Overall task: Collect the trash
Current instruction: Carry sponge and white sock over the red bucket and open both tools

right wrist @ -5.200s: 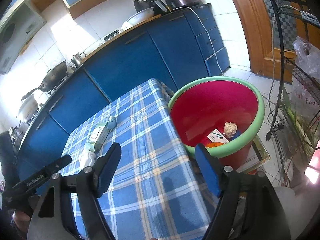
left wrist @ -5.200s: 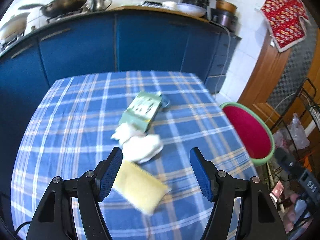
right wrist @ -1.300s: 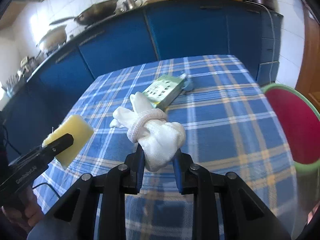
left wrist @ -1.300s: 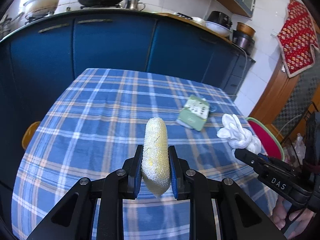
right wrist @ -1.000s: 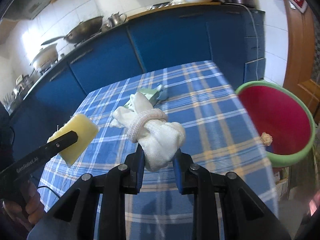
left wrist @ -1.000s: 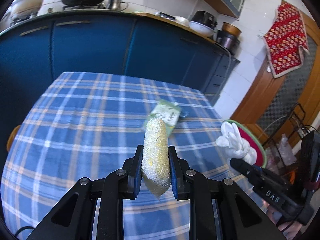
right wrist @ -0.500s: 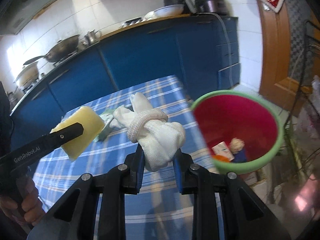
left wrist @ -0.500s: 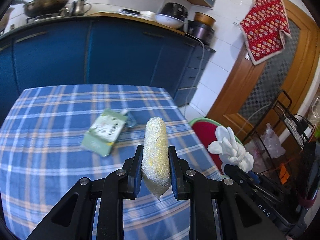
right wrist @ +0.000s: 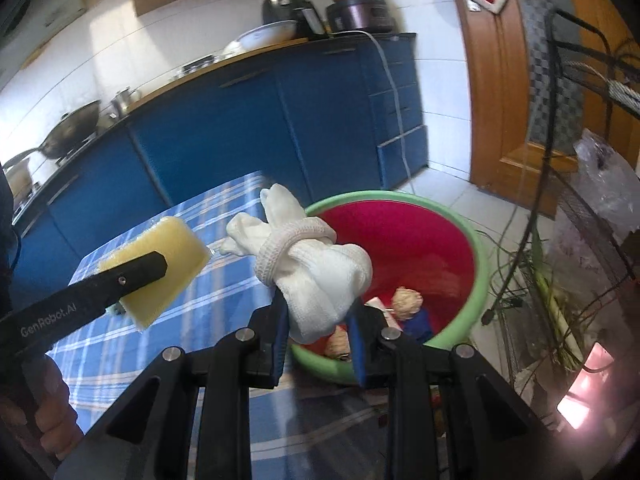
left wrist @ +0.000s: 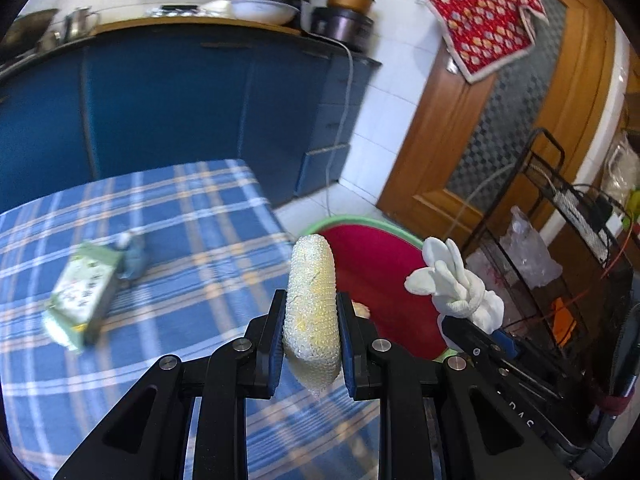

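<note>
The left gripper (left wrist: 311,334) is clamped tight on a yellow sponge (left wrist: 311,312), which stands on edge between the blue pads and pokes out both above and below them. In the right wrist view the same sponge (right wrist: 160,264) shows its broad flat face at about 9 o'clock, with one black finger laid across it.

The right gripper (right wrist: 318,338) pinches a white knotted sock bundle (right wrist: 316,268), the knot and loose ends sticking up and away from the jaws. From the left wrist view that bundle (left wrist: 454,290) hangs at roughly 3 o'clock, out past the edge of the tabletop (left wrist: 180,240) and in front of the bin.

The bin (right wrist: 472,264), red inside with a green rim, sits on the floor just beside the tabletop's end, and the sock bundle is held above its near rim. Some scraps lie in the bottom: a pale crumpled lump (right wrist: 406,300), something blue, and a bit of white card.

A green packet (left wrist: 82,292) lies flat on the blue checked cloth at about 9 o'clock in the left view, well apart from both grippers, with a small blue-grey item (left wrist: 134,254) touching its far end. A black wire rack (left wrist: 560,240) stands beyond the bin, toward the wooden door.
</note>
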{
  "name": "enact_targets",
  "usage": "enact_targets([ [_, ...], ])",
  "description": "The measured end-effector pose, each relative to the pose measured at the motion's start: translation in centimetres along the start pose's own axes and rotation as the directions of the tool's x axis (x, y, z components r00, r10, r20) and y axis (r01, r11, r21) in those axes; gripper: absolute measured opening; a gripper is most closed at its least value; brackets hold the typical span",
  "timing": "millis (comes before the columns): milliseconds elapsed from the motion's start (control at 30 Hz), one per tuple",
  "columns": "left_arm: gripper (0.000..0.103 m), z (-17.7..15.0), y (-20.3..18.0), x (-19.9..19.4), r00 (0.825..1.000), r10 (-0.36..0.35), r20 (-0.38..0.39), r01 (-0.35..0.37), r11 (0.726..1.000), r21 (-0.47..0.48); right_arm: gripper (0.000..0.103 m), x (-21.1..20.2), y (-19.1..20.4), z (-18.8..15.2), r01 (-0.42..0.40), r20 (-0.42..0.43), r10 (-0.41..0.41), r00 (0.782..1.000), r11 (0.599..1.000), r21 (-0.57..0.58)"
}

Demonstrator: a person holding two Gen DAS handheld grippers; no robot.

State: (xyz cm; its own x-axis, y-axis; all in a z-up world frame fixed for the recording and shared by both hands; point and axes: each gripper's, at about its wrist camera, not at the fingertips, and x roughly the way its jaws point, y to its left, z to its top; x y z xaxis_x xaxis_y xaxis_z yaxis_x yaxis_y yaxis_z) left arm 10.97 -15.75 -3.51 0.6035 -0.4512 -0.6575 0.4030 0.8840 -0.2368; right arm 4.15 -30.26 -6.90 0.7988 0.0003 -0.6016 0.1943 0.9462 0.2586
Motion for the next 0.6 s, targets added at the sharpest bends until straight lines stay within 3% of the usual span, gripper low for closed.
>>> enact_targets([
  [233,0.024,0.6,-3.0,3.5,0.999,-0.012,-0.033,0.014,0.997,0.074,0.030,2.4,-2.9,0.0,0.034,-0.026,-0.033,0.999,0.998,0.043],
  [500,0.025,0.7,-3.9,6.3,0.997,0.011,-0.076,-0.001,0.993,0.119,0.034,4.7,-4.4,-0.5,0.016,-0.076,-0.010,0.997,0.996,0.086],
  [600,0.031,0.7,-3.5,6.5,0.996,0.010,-0.084,-0.001,0.994,0.111,0.038,5.1,-4.8,-0.6,0.007,-0.083,0.001,0.997,0.995,0.101],
])
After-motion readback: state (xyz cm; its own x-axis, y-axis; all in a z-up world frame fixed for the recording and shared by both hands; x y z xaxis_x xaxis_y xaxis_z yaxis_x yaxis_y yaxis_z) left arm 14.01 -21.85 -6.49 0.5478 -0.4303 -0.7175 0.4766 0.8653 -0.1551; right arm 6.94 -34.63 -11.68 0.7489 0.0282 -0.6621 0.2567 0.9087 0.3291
